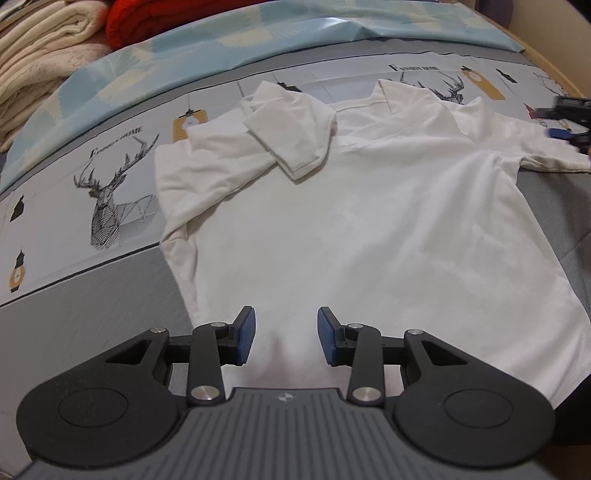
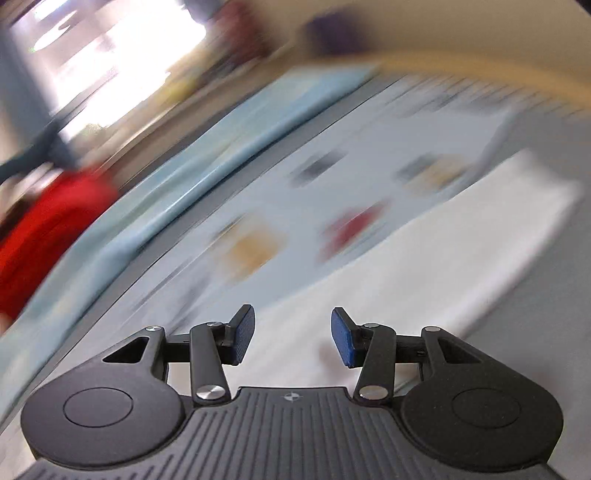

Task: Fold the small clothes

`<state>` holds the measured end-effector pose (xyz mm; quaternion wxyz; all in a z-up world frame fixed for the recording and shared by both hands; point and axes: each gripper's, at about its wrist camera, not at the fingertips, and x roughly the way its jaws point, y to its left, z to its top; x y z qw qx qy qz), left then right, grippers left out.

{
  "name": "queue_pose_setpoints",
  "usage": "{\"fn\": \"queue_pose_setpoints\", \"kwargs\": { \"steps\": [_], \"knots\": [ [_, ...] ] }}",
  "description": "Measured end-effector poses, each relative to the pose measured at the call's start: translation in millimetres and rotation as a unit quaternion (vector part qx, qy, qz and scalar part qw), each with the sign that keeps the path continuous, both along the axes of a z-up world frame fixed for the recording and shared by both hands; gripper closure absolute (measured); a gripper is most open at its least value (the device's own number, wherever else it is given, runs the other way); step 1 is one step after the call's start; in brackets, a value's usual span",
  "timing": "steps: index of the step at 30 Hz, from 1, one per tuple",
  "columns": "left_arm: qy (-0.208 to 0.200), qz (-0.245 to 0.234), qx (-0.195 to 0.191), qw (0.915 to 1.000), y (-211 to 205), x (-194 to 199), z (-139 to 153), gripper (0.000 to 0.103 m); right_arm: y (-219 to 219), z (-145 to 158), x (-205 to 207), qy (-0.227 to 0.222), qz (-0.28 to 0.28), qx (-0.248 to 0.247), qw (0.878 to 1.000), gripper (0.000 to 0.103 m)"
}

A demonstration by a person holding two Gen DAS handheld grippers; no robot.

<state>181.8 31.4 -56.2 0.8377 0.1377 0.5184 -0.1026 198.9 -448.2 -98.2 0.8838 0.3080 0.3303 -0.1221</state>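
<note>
Left gripper low over white shirt, jaws apart, nothing between blue pads. Shirt flat on printed bedsheet, left sleeve folded inward across chest, collar at far end. Right gripper tilted over shirt's right sleeve, jaws spread, empty; heavily blurred. Cream blankets and red blanket beyond.

Passage over the bed, blocked at 10 o'clock

Folded blankets are stacked at 10 o'clock; bare bedsheet is seen at 9 o'clock.

Black gripper, blue pads
</note>
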Motion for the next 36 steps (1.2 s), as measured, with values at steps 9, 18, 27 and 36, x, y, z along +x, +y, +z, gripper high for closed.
{"fn": "queue_pose_setpoints", "kwargs": {
  "steps": [9,18,27,36],
  "knots": [
    [0.001,0.02,-0.004,0.9998,27.3,-7.3,1.0,0.062,93.3,-36.5,47.7,0.128,0.165,-0.136,0.968,0.078],
    [-0.044,0.09,-0.066,0.9928,68.2,-1.4,2.4,0.064,115.1,-33.8,67.9,0.155,0.126,-0.208,0.957,0.073],
    [-0.106,0.131,-0.174,0.9702,73.0,60.9,14.5,0.1,155.0,78.0,56.1,0.031,0.119,-0.096,0.988,0.072],
    [-0.042,0.161,-0.278,0.946,37.0,127.8,-49.4,0.089,165.4,63.1,40.6,0.058,0.122,-0.049,0.99,0.062]
  ]
}}
